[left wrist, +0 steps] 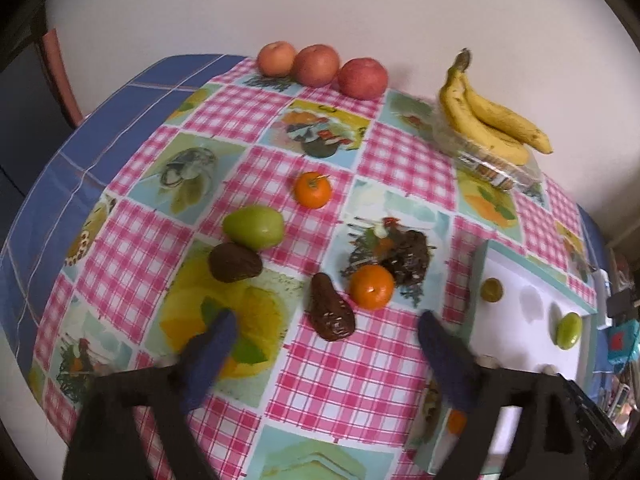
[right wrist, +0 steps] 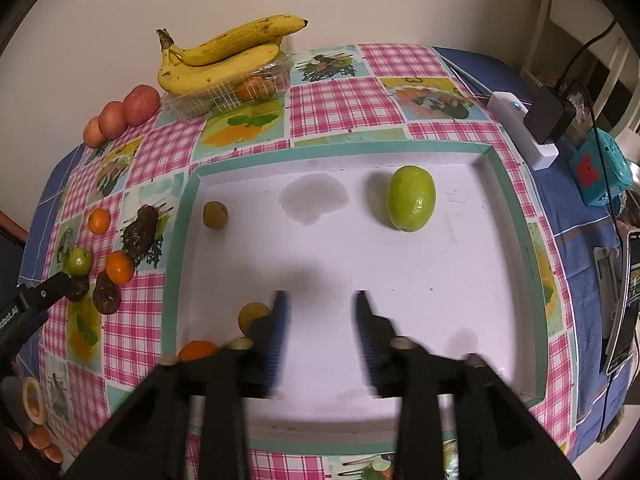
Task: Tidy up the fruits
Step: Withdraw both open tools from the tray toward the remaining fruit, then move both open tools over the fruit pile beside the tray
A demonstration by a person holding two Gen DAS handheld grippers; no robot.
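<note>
Left wrist view, nearest first: the left gripper (left wrist: pixel 324 334) hangs over a counter (left wrist: pixel 352 372) dressed in a pink checked cloth with fruit pictures, its two dark blue fingers (left wrist: pixel 212 354) spread wide and holding nothing. Just beyond the fingers lie two dark brown avocados, one (left wrist: pixel 331 312) pointing toward the gripper and one (left wrist: pixel 234 262) to its left, touching a green fruit (left wrist: pixel 254 227). A tangerine (left wrist: pixel 372 285) sits just right of the near avocado, and a second tangerine (left wrist: pixel 313 189) lies farther back. To the right is a white tray (left wrist: pixel 532 280) with a teal rim. At the far edge, against the wall, three apples (left wrist: pixel 320 66) stand in a row on the left, and a bunch of bananas (left wrist: pixel 488 112) rests on a clear plastic box (left wrist: pixel 492 168) on the right. Right wrist view, nearest first: the right gripper (right wrist: pixel 322 320) hovers above the tray's white floor, its blue fingers (right wrist: pixel 280 324) parted and empty. Beside the left finger, partly hidden by it, sit a small yellowish fruit (right wrist: pixel 250 316) and an orange fruit (right wrist: pixel 196 350). Deeper in the tray, a small brownish fruit (right wrist: pixel 215 214) lies at the left and a large green fruit (right wrist: pixel 411 198) at the right, well apart. Beyond the tray's right rim sit a white box (right wrist: pixel 520 128) and a black adapter (right wrist: pixel 548 114).
</note>
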